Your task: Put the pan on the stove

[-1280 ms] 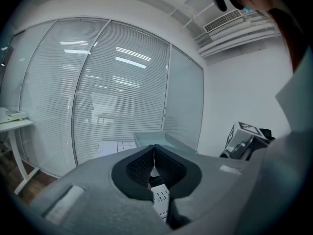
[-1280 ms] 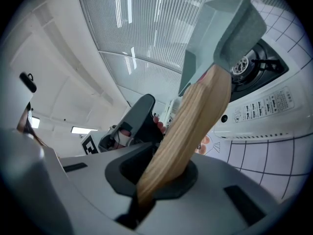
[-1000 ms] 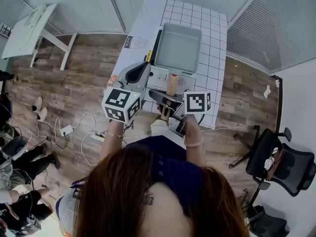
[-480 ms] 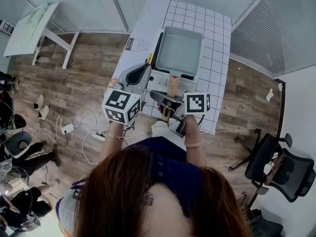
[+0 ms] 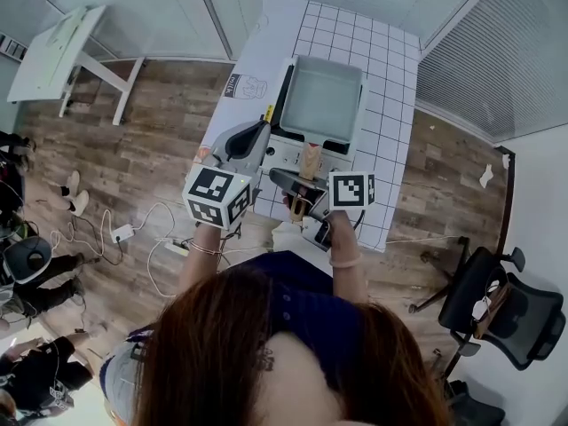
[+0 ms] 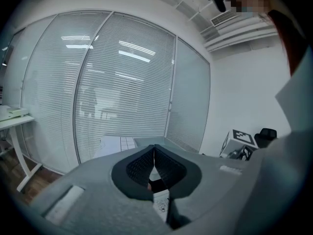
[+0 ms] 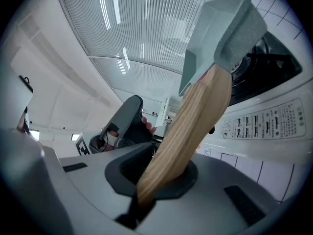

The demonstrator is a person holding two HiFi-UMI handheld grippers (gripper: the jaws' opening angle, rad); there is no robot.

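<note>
A wood floor and glass walls with blinds surround a white gridded bench (image 5: 390,69). In the head view it carries the stove (image 5: 288,149), with the square grey pan (image 5: 321,98) directly over the stove's top. The pan's wooden handle (image 5: 308,160) runs back towards the person into the right gripper (image 5: 300,192). The left gripper (image 5: 257,131) hovers just beside the stove's left edge, touching nothing.

In the left gripper view, the fingers (image 6: 166,163) are clenched together with nothing between them. Only a grey edge, probably the pan, shows past their tips, and blinds (image 6: 122,82) fill the background. This hand has no job here and is best kept clear of the stove.

In the right gripper view, the fingers (image 7: 129,168) clamp the handle near its end. The pan rises tilted over the dark burner (image 7: 264,58), and whether its base touches the grate I cannot tell. To finish well, I would level the handle so the base comes down flat and centre the pan over the burner. It should then be lowered gently until it sits steady. Letting go while it tilts risks the pan rocking or sliding towards the control panel (image 7: 264,119).
</note>
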